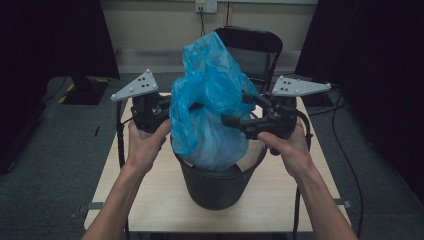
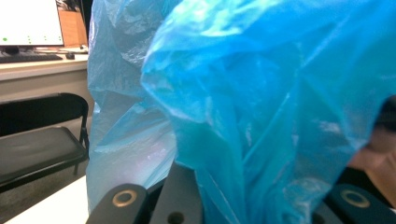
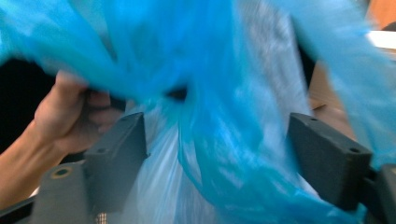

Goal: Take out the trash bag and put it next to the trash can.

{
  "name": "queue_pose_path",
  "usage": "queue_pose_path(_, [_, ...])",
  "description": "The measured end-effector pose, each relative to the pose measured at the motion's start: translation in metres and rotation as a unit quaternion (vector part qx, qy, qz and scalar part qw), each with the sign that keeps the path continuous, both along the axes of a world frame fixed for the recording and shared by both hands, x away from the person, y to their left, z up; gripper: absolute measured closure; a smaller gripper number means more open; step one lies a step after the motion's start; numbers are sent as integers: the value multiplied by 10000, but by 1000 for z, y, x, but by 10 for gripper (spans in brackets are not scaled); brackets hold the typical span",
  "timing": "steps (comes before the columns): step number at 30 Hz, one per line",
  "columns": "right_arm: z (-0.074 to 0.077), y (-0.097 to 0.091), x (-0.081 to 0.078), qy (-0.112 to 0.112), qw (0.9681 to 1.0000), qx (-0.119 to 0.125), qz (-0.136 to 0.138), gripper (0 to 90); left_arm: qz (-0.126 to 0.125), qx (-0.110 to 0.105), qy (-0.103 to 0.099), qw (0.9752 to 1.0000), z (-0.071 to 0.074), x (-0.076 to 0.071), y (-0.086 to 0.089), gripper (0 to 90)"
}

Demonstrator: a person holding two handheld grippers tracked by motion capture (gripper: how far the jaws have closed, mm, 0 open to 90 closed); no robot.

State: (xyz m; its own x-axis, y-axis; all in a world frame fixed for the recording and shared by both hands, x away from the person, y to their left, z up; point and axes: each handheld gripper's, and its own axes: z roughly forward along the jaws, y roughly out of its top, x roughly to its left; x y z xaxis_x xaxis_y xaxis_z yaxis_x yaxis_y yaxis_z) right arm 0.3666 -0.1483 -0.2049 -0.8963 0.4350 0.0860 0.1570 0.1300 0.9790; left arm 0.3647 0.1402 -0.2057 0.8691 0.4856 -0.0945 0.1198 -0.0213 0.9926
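Care matters: with my left hand-held gripper (image 1: 187, 107) seemingly pinching the blue bag (image 1: 210, 105) above the black bin (image 1: 215, 187), my right hand-held gripper (image 1: 235, 110), jaws wide, should re-grip the opposite edge.

Bag (image 1: 210, 100) sits half in the bin (image 1: 220, 182), which is on the table (image 1: 150, 200). Grippers flank it: left gripper (image 1: 192, 106), right gripper (image 1: 235, 109). Chair (image 1: 255, 45) is behind.
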Motion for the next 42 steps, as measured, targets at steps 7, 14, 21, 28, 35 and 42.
queue_pose_path(7, [-10, 36, 11, 17, 9993, -302, 229, 154, -224, -101, -194, 9995, 15, -7, -18, 875])
queue_pose_path(14, [-18, 50, 24, 11, 9993, -320, 204, 236, -374, -199, -194, 9989, 20, -11, -27, 876])
queue_pose_path(21, [-18, 41, 33, 119, 9993, -154, 308, 676, -411, -252, -249, 9985, 17, -11, -27, 878])
queue_pose_path(28, [-16, 34, 36, 115, 9999, -44, 113, 819, -208, -213, -220, 9993, 10, -6, -20, 878])
queue_pose_path(35, [-14, 27, 40, 148, 9998, 53, -118, 838, -4, -116, -51, 9999, -4, 3, -10, 875])
queue_pose_path(42, [-8, 23, 45, 86, 9994, 216, -267, 845, 19, -74, 61, 10000, -13, 8, -6, 861])
